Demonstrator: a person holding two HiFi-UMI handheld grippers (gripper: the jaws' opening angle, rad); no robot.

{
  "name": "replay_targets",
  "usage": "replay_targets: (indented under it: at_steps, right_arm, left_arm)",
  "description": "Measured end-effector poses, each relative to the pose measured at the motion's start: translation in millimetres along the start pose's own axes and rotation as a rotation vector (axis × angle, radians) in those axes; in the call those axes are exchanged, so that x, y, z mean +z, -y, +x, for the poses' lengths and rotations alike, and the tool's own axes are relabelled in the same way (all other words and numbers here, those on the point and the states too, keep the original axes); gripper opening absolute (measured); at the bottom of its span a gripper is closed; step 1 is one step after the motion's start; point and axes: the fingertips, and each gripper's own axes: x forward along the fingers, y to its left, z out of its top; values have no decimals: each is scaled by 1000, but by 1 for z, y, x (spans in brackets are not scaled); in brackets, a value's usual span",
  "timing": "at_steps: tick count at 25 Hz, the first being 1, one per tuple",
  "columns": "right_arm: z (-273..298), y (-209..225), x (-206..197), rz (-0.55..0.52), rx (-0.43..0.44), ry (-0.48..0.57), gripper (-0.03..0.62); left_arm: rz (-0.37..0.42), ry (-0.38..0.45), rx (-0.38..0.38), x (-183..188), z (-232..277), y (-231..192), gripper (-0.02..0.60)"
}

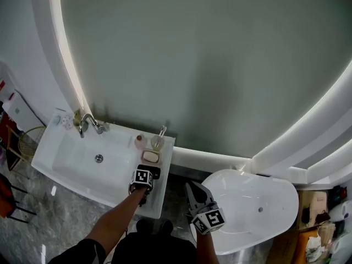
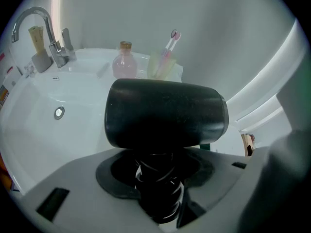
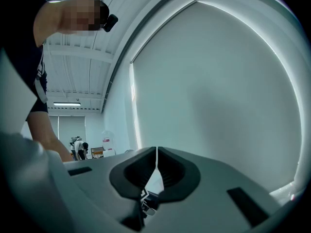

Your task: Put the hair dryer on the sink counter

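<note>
Fingers of the left gripper [image 2: 158, 186] clamp the black dryer [image 2: 165, 113] by its handle over the desk's [image 1: 159, 201] right end, beside the sink [image 1: 82, 161]. The right gripper [image 3: 156, 160], fingers pressed together and empty, hangs level over a white tub [image 1: 264, 194].

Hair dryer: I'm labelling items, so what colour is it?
The hair dryer is black; it shows best in the left gripper view.

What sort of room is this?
Most likely a bathroom: a white rectangular washbasin with a chrome tap, a white oval bathtub beside it, and a pink toothbrush in a cup.
</note>
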Motion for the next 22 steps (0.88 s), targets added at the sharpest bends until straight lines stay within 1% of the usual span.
replay_targets:
  at_steps: [3,5,7,13,22]
  right_arm:
    - [0,4,-6,8,-6,-7,32]
    - [-2,7,-11,41,-14,-9,32]
    - [-3,9,-9,59,-16,0,32]
    - [-6,18,-6,45,-37,1,32]
    - [-14,25,-14,80,-67,-10,32]
  left_arm:
    - [-10,-46,20,-1,11,-3,219]
    - [-12,-69,35,-2,19,-6,219]
    - [-7,-74,50,-1,23,-7,219]
    - [20,-92,111,0,30,-13,219]
    - [-24,-114,130,-3,38,-19,219]
